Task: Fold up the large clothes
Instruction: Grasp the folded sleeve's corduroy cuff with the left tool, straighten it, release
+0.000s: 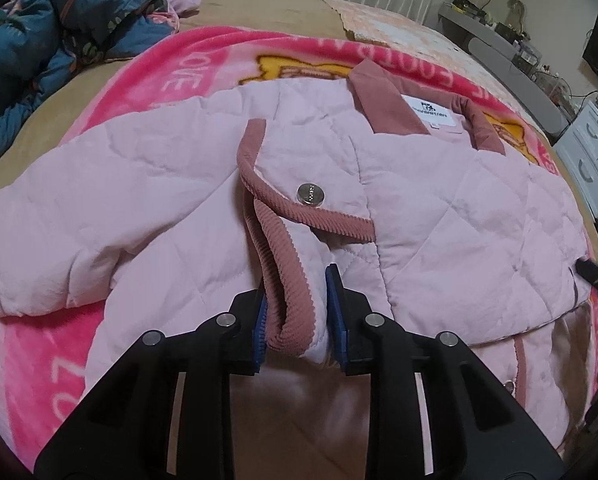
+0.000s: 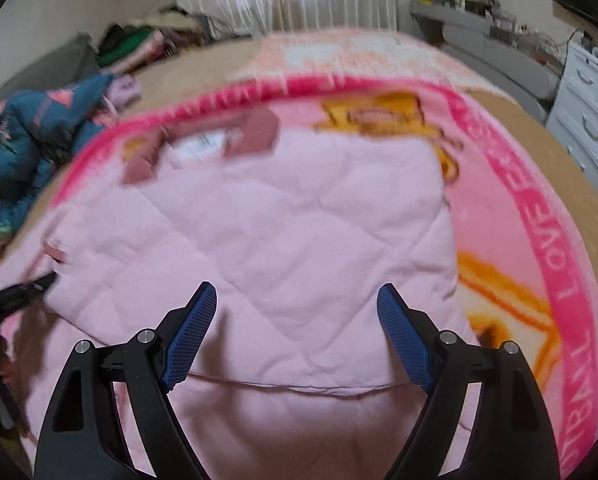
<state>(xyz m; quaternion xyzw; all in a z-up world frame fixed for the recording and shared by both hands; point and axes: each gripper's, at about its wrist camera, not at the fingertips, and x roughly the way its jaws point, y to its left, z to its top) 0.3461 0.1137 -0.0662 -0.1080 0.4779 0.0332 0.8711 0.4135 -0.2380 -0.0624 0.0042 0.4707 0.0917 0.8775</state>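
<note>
1. While the pink quilted jacket lies spread on the pink blanket on the bed, one sleeve is already folded across its chest.
2. The left tongs, at six o'clock, pinch that sleeve's corduroy cuff, not yet released.
3. The right tongs hang apart, empty, over the hem; that side and the bottom remain unfolded.
4. The right view is blurred; the near hem is cut off.

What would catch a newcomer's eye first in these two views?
A pale pink quilted jacket fills the middle of both views, spread on a bright pink blanket over the bed. The left gripper has the jacket's ribbed cuff between its blue pads, while the right gripper hangs wide open over the hem.
</note>
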